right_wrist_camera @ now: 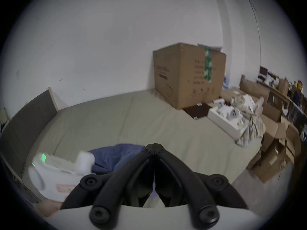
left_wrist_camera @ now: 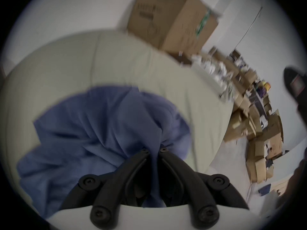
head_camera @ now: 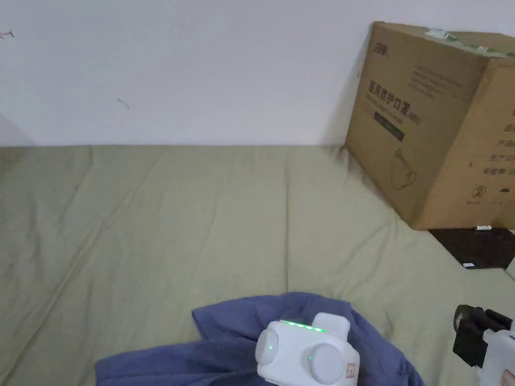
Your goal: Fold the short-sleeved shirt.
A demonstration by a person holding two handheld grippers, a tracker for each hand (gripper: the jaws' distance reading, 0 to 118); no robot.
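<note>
Short-sleeved shirt point(head_camera: 236, 326): blue, crumpled in a loose heap at the near edge of the bed point(head_camera: 151, 226), which is covered in an olive-green sheet. Not yet spread; no fold made.

Left tongs point(left_wrist_camera: 153, 149): clamped on a bunched fold of the shirt, cloth gathered between the two jaws and running back into the throat of the tool. Its white body sits over the heap in the head view.

Right tongs point(right_wrist_camera: 154, 144): jaws pressed together tip to tip, nothing visibly between the tips; a thin pale-blue sliver shows lower in the gap, which may be cloth, though this cannot be settled. They hang to the right of the shirt, above bare sheet.

Step in hand, as judged: lifting and opening the heap so it can be laid flat. To do it well, the free tongs should take a second point on a hem or shoulder seam, well apart from the first, and catch one layer only; the bunched grip on the left risks dragging several layers together. The cloth looks thin and limp, so it will sag and cling to itself unless drawn taut between two points.

Surroundings: large cardboard box point(head_camera: 437, 125) at the far right corner of the bed against the white wall point(head_camera: 176, 65); a dark flat item point(head_camera: 478, 246) just in front of it; a white tray point(right_wrist_camera: 224, 122) of oddments and striped fabric at the bed's right side; flattened cartons point(right_wrist_camera: 274, 142) beyond. The bed's centre is open sheet, room enough for spreading; the box and tray limit the right side.
</note>
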